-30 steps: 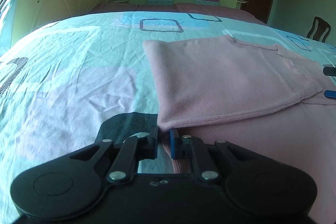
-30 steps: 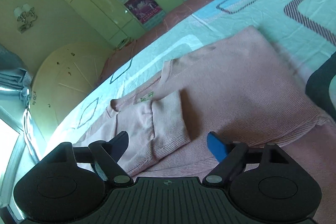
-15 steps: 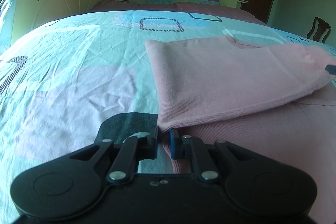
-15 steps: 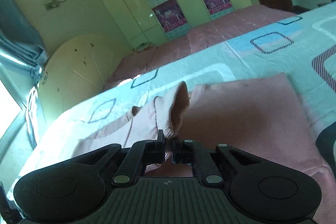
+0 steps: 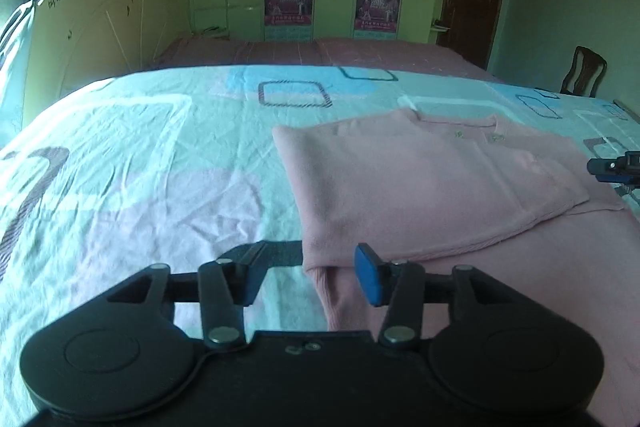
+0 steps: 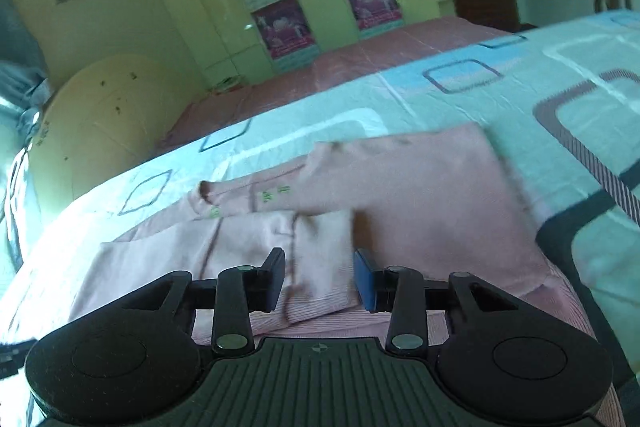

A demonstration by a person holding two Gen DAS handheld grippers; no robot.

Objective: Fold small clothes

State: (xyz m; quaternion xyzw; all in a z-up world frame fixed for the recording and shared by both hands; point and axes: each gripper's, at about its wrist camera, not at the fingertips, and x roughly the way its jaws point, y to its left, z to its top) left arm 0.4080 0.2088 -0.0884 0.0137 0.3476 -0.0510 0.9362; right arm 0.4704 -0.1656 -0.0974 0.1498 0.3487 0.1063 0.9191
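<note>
On the patterned turquoise bedsheet (image 5: 132,163) lay the pink knit sweater (image 5: 420,187), side folded over. Left gripper (image 5: 308,273) had just been opening, folded corner loose between parted jaws. Right gripper (image 6: 320,277) likewise opening, ribbed cuff (image 6: 320,267) between, unpinched.

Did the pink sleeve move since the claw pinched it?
Yes. The sleeve dropped from the right claw, whose jaws have just opened, and lies flat on the sweater, below the collar.
</note>
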